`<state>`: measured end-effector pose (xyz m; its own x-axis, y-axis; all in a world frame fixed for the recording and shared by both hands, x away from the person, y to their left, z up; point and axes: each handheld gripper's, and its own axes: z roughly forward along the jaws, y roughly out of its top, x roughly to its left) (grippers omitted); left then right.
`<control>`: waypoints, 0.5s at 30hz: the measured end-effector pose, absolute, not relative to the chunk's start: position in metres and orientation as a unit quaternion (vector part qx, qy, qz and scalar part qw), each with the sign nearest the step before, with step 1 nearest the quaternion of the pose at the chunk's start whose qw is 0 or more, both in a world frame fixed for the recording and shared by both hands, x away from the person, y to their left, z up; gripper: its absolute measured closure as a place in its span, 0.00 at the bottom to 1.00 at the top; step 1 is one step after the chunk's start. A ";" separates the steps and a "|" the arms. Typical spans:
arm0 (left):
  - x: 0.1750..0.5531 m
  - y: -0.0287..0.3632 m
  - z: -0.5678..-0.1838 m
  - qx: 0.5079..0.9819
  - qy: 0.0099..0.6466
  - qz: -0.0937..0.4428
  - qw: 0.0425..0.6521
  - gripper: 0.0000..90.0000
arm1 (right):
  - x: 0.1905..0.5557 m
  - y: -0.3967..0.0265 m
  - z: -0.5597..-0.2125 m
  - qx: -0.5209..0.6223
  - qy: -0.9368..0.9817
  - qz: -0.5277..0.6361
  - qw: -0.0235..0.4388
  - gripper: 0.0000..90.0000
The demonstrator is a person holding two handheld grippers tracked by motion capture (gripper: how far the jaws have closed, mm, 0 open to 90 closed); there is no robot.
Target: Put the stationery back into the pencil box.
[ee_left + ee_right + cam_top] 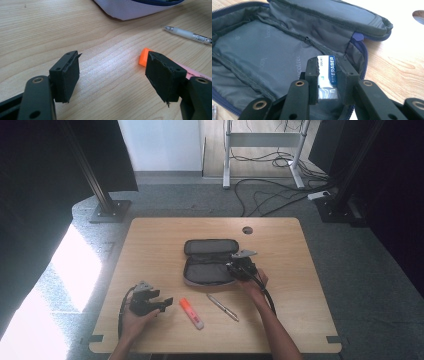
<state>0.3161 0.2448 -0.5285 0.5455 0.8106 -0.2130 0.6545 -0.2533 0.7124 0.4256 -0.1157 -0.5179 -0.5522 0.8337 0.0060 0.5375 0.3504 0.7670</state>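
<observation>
Wood-grain bench point(150, 240), high view: open pencil case point(210, 261) at centre; right hand-held gripper point(239, 266) sits at its right end, left hand-held gripper point(159, 303) rests well apart, near the orange highlighter point(191, 313) and the pen point(223, 307).
Left gripper view: jaws spread wide, nothing between them; highlighter point(143, 57) just beyond the right jaw, pen point(187, 35) farther off.
Right gripper view: jaws clenched on the eraser point(327, 76), which stands lengthwise between the pads, its far end pointing into the case's grey lining point(262, 55).
Key relation: eraser is already over the case interior, so I judge the right hand is the one to release it there.
</observation>
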 end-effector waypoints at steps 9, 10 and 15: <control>0.316 0.247 -0.527 0.783 0.467 0.100 0.398 0.31 | 0.421 -0.115 -0.513 0.424 0.794 0.381 0.214 0.57; 0.316 0.247 -0.527 0.783 0.467 0.100 0.398 0.31 | 0.421 -0.115 -0.513 0.424 0.794 0.381 0.214 0.57; 0.316 0.247 -0.527 0.782 0.469 0.100 0.398 0.31 | 0.410 -0.119 -0.501 0.420 0.782 0.405 0.219 0.53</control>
<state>0.3158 0.2470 -0.5268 0.5409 0.8130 -0.2156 0.6533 -0.2446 0.7165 0.4105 -0.1186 -0.5013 -0.5503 0.8349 -0.0027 0.4798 0.3189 0.8173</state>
